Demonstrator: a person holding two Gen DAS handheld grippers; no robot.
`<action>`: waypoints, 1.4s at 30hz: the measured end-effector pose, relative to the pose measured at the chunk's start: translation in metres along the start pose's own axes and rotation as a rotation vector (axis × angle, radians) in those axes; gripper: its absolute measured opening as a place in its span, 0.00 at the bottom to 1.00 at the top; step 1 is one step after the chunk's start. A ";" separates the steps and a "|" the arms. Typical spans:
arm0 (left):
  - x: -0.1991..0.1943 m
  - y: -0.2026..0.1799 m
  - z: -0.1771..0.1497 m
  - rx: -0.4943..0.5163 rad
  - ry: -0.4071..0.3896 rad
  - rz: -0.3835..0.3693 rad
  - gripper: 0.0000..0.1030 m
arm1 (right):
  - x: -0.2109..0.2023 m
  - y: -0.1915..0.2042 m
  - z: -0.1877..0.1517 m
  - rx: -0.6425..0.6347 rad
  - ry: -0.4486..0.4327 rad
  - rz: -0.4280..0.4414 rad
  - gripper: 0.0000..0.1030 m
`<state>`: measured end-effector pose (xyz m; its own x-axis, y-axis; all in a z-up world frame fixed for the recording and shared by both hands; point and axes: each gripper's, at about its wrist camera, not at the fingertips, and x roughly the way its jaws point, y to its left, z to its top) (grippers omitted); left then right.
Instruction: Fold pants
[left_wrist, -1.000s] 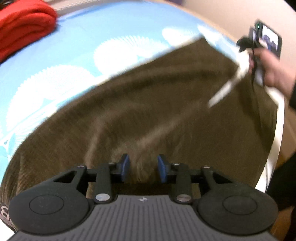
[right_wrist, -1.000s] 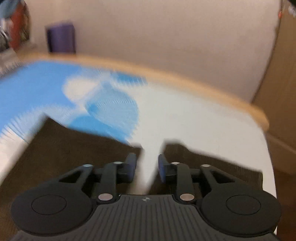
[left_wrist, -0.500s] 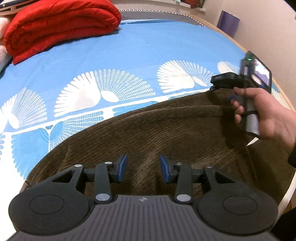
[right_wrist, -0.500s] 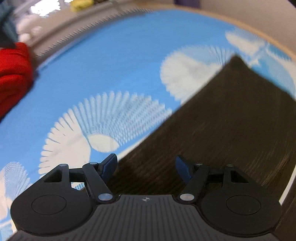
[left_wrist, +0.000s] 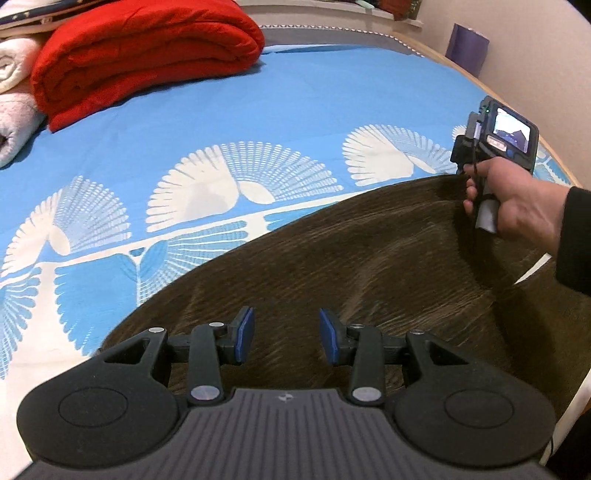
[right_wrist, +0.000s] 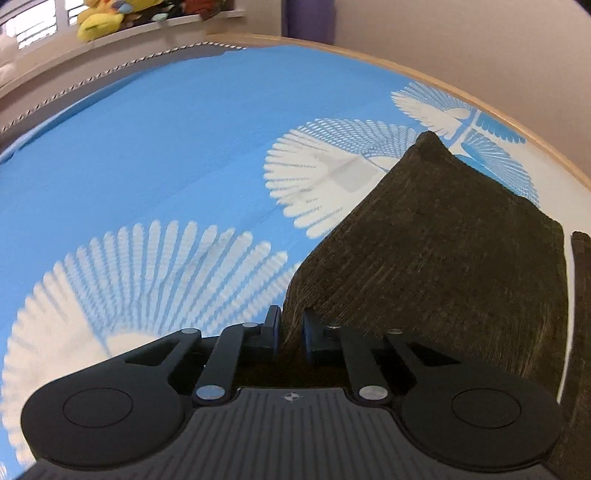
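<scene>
**A:** Where are the pants (left_wrist: 369, 266) lying?

**B:** Spread on the bed, on the blue sheet (left_wrist: 295, 110) with the white fan pattern. They are dark brown corduroy and fill the near right part of the left wrist view. In the right wrist view one end rises to a peak, with a second dark strip at the far right edge.

**A:** What are the right tongs (right_wrist: 289, 334) doing?

**B:** They have just been closing, and now the two blue pads are clenched on a fold of the pants' edge. The cloth stands pinched between them and lifts away from the sheet just ahead.

**A:** Can you see that from the other side?

**B:** Partly. In the left wrist view the right hand (left_wrist: 517, 199), in a dark sleeve, grips its tool at the far edge of the pants, but its tips are hidden there.

**A:** And the left tongs (left_wrist: 286, 332)?

**B:** Released. The pads stand apart above the brown cloth with a clear gap, pressing on nothing.

**A:** Anything else on the bed?

**B:** A folded red blanket (left_wrist: 140, 55) at the far left, well apart from the pants, with pale rolled towels (left_wrist: 14, 96) beside it. Soft toys (right_wrist: 110, 14) sit on a ledge past the bed.
</scene>
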<state>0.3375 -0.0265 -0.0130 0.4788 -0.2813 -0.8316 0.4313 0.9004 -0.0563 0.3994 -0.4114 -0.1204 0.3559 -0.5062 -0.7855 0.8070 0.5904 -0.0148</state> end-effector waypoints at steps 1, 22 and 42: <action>-0.003 0.004 0.000 -0.003 -0.002 0.004 0.42 | 0.003 0.000 0.003 0.002 0.007 0.011 0.26; -0.067 0.034 -0.061 0.008 -0.082 0.125 0.41 | -0.284 -0.182 -0.041 -0.356 -0.305 0.574 0.49; -0.091 0.080 -0.229 -0.392 0.051 0.077 0.47 | -0.303 -0.227 -0.108 -0.646 -0.276 0.497 0.48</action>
<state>0.1535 0.1471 -0.0685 0.4559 -0.2001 -0.8673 0.0668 0.9793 -0.1908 0.0574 -0.3239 0.0536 0.7659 -0.1796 -0.6173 0.1305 0.9836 -0.1243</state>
